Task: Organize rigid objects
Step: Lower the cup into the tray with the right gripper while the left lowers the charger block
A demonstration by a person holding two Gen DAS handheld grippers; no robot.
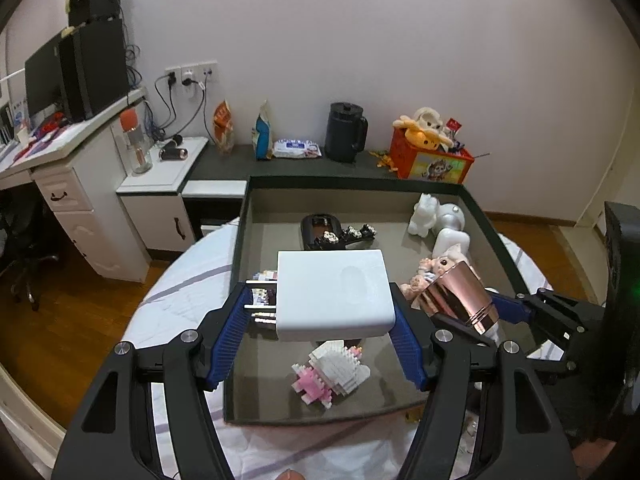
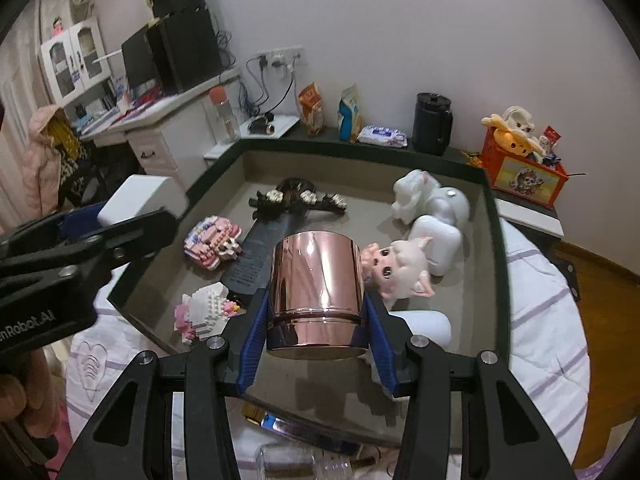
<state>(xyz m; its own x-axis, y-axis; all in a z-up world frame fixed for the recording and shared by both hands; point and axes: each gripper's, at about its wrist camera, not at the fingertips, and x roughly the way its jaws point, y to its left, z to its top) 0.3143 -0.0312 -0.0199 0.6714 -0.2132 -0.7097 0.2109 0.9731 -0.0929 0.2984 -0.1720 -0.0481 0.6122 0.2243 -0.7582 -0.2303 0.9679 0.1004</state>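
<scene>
My left gripper [image 1: 320, 312] is shut on a white box [image 1: 334, 294] and holds it above the dark tray [image 1: 240, 240]. My right gripper [image 2: 314, 320] is shut on a rose-gold metal cup [image 2: 316, 294], also above the tray [image 2: 494, 224]; the cup shows at the right in the left wrist view [image 1: 456, 298]. In the tray lie a pink-and-white brick figure [image 1: 332, 374], a second brick model [image 2: 212, 242], a black ornament [image 2: 296, 198], white ceramic animals [image 2: 432, 204] and a pig doll [image 2: 400, 270].
The tray rests on a round table with a white striped cloth [image 2: 552, 320]. A black ledge behind holds snack bags [image 1: 262, 132], a black jug [image 1: 346, 132] and an orange toy box [image 1: 432, 160]. A white desk [image 1: 80, 168] stands left.
</scene>
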